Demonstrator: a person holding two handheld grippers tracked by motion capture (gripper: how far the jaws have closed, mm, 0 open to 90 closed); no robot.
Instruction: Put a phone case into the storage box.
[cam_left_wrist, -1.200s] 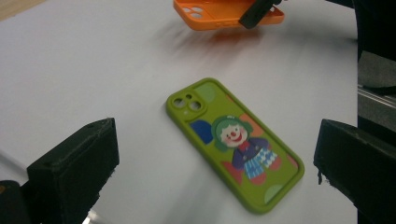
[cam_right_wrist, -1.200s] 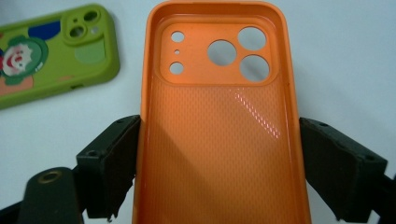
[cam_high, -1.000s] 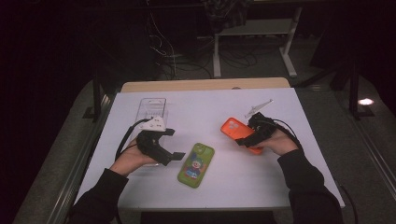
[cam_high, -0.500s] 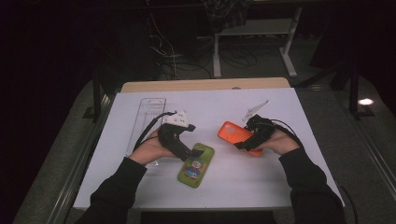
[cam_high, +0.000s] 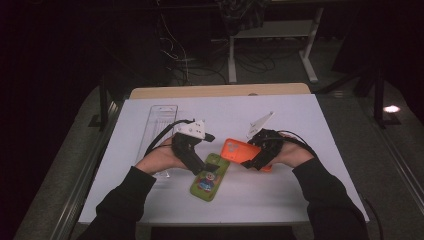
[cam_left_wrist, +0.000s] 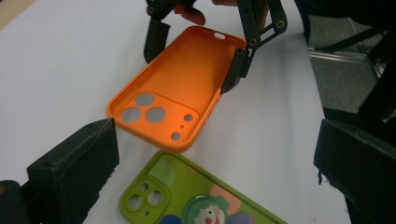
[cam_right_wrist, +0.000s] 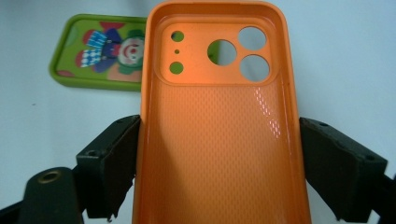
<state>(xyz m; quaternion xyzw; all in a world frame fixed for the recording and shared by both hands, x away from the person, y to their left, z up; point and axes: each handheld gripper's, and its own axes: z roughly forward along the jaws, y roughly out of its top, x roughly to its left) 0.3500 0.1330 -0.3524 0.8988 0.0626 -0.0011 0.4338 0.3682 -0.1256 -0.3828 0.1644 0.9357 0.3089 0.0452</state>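
On the left of the white table (cam_high: 125, 165), a clear plastic tray (cam_high: 159, 120) lies with its long side running away from the person. Just right of it, the left tongs (cam_high: 204, 167) hang low over the near end of the green case (cam_high: 210, 176). In the left gripper view the two jaws stand wide apart with nothing between them, the green case (cam_left_wrist: 196, 200) lying flat on the table below, its clown picture up and its camera end toward the orange case.

The green case's long axis runs diagonally, from the near middle of the table up and to the right. It rests on the table, free of any grip.

Right of it, the orange case (cam_high: 239, 150) is lifted off the table, hollow side up, with its camera cut-outs at the end toward the left hand. The right tongs (cam_high: 256, 159) have it by the long edges: in the right gripper view the orange case (cam_right_wrist: 219, 130) fills the gap between the jaws, both pads touching its sides.

The relation that matters, I judge: the orange case's free camera end points at the open left tongs and lies just beyond them, in line with their jaws, so the left hand is the nearer one to take that end or steady it.
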